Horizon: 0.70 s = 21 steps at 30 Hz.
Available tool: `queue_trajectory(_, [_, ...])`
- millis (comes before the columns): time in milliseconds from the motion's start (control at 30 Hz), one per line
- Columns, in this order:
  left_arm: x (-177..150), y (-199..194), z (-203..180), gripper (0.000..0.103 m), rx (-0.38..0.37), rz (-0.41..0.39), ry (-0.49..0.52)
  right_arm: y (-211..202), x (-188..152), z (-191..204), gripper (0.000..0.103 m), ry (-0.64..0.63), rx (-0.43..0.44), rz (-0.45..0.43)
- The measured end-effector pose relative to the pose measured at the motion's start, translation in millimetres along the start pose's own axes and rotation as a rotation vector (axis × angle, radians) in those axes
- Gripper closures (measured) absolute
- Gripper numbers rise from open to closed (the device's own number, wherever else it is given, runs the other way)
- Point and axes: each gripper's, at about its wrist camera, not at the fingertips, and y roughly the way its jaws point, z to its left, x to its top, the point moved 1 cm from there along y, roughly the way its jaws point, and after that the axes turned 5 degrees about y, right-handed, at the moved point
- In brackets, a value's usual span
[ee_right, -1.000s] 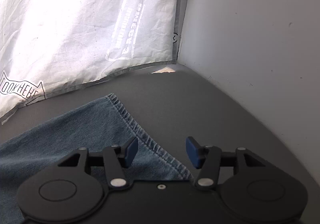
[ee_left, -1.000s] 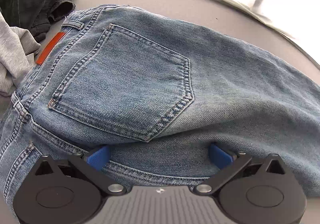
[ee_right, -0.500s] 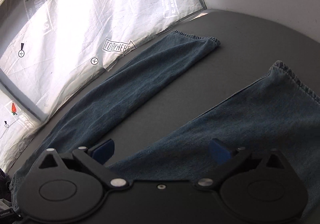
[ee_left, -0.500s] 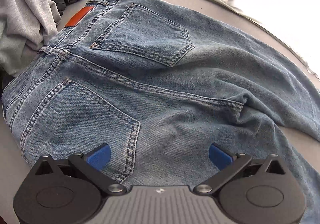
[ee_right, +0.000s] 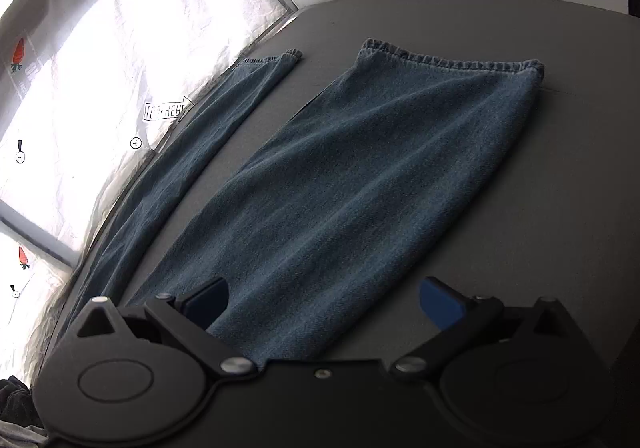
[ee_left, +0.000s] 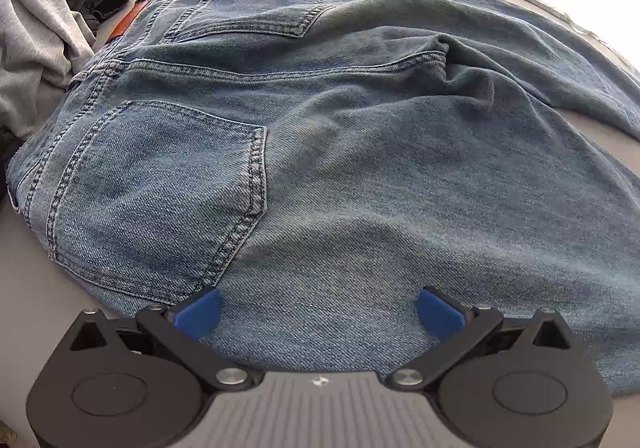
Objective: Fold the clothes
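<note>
Though rumpled, blue jeans back-up

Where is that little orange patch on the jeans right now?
In the left wrist view, the orange patch sits upper left on the waistband of the jeans, just left of the far back pocket and beside the grey garment.

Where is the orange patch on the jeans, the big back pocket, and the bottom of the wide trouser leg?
orange patch [ee_left: 127, 23], left wrist view, middle of the patch on the waistband.
back pocket [ee_left: 160, 203], left wrist view, middle of the nearer pocket.
leg hem [ee_right: 452, 63], right wrist view, stitched end of the nearer leg.
</note>
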Motion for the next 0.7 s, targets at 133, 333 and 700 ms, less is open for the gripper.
queue_trajectory(133, [-1.6,-0.3,-0.4,0.000,0.010,-0.014,-0.012,-9.8,-2.1,-20.5,0.000,0.010,-0.047,-0.034])
queue_trajectory(333, [-1.3,5.6,4.2,0.000,0.014,-0.028,-0.013,-0.4,11.4,-35.5,0.006,0.093,0.001,-0.079])
queue_trajectory(700, [1.8,5.6,9.8,0.000,0.015,-0.020,-0.013,35.5,42.5,-53.5,0.046,0.358,0.144,-0.067])
